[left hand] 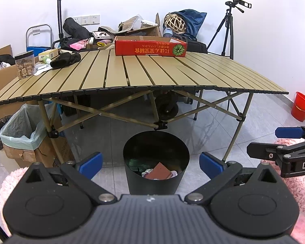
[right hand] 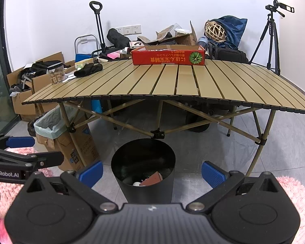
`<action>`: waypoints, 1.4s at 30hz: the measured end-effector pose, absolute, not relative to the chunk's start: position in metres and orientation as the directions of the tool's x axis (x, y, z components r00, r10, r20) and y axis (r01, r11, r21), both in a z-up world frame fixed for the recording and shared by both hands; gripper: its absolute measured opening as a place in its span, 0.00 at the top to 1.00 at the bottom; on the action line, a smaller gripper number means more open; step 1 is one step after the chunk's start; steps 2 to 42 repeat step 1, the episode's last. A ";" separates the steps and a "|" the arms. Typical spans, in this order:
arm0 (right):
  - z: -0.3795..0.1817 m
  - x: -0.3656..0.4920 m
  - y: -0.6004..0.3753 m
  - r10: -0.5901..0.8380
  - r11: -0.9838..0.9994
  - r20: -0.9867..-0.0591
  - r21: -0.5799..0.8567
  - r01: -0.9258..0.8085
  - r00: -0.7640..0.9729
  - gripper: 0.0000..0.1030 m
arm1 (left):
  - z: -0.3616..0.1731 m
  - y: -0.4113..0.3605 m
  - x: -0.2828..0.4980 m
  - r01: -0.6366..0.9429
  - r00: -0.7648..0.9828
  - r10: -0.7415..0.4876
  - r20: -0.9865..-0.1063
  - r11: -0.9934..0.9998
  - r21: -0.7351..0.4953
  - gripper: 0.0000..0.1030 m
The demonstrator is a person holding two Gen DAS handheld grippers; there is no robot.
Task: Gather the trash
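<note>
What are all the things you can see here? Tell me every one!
table: 1, tan slats, centre.
red box: 1, red, far edge of table.
jar: 1, clear with black lid, table's left end.
black cloth: 1, black, on table beside the jar.
black bin: 1, black, on floor in front of table, trash inside.
lined carton: 1, brown with pale green bag, floor at left.
red bucket: 1, red, floor at right.
tripod: 1, black, right, behind the table.
pink rug: pink, under the tools.
left tool: 1, black with blue pads, open.
right tool: 1, same colours, open.
</note>
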State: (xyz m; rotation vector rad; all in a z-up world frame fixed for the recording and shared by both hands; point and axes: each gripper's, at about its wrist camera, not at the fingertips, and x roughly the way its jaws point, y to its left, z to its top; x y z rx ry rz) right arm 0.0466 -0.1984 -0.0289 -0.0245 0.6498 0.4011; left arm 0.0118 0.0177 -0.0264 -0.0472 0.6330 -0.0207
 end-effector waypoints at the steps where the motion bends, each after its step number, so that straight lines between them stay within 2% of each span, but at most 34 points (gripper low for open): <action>1: -0.029 0.047 -0.199 0.355 0.923 -0.594 0.102 -0.371 0.722 0.00 | -0.027 0.018 0.012 0.006 0.804 -0.036 -0.593 0.999 -0.052 0.00; 42: -0.029 0.047 -0.199 0.355 0.923 -0.594 0.102 -0.371 0.722 0.00 | -0.027 0.018 0.012 0.006 0.804 -0.036 -0.593 0.999 -0.052 0.00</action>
